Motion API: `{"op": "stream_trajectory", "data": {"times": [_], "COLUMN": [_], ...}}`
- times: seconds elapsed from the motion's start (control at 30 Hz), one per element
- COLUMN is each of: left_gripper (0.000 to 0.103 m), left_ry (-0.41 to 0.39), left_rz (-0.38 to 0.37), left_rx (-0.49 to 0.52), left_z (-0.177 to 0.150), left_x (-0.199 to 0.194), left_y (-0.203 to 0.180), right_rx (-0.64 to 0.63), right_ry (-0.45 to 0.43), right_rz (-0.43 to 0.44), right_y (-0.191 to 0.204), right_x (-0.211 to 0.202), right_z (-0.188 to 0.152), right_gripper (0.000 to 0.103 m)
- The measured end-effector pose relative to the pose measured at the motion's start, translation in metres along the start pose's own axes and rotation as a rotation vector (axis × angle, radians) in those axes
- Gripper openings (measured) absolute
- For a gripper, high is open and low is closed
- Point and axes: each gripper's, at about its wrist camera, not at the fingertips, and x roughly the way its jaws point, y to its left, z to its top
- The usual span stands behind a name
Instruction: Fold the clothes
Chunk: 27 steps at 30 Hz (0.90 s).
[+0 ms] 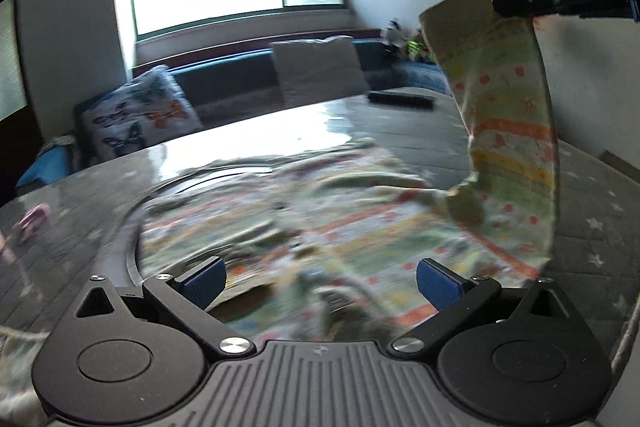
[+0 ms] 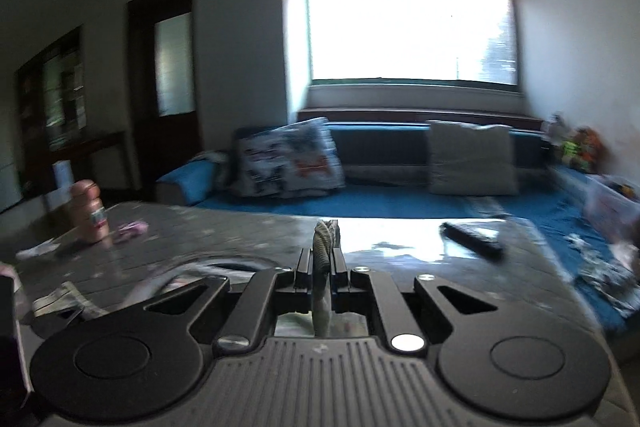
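The left gripper (image 1: 320, 283) hangs low over the table (image 1: 420, 123) with its two blue fingers (image 1: 204, 283) spread wide apart and nothing between them. Right under it lies the striped garment (image 1: 360, 219), a soft thing with orange, yellow and green bands, spread out on the grey tabletop. One end of it is pulled up high at about 2 o'clock in the left view, where the right gripper (image 1: 516, 1) has it in a pinch. In the right view, the right gripper's (image 2: 322, 259) fingers are pressed together on a thin bunched edge of the cloth, which pokes up between them. A dark remote control (image 2: 472, 237) lies on the table at about 2 o'clock. A pink bottle (image 2: 90, 211) stands at about 9 o'clock, near the table edge. Behind the table sits a blue sofa (image 2: 380, 143) with a butterfly cushion (image 2: 288, 157) and a white cushion (image 2: 470, 157) under the bright window (image 2: 412, 35).
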Motion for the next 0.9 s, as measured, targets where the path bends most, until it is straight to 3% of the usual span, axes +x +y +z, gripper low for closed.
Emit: {"op": "stream_trajectory", "data": {"times": [0.3, 0.5, 0.57, 0.73, 0.9], "left_gripper": [0.102, 0.102, 0.102, 0.102, 0.102], "left_ry": [0.013, 0.021, 0.019, 0.016, 0.005], "left_rz": [0.075, 0.118, 0.128, 0.149, 0.15], "left_rx": [-0.098, -0.149, -0.159, -0.172, -0.177], "left_z": [-0.024, -0.036, -0.036, -0.035, -0.03], "left_x": [-0.02, -0.029, -0.03, -0.032, -0.036], "left_y": [0.043, 0.064, 0.068, 0.073, 0.073], "right_rx": [-0.093, -0.087, -0.082, -0.085, -0.091], "right_ry": [0.095, 0.175, 0.196, 0.216, 0.258], "right_rz": [0.175, 0.254, 0.278, 0.316, 0.274], "right_y": [0.086, 0.115, 0.119, 0.115, 0.093], "right_x": [0.048, 0.065, 0.066, 0.057, 0.051], "right_z": [-0.014, -0.036, -0.041, -0.05, -0.063], "right_gripper": [0.007, 0.008, 0.016, 0.022, 0.022]}}
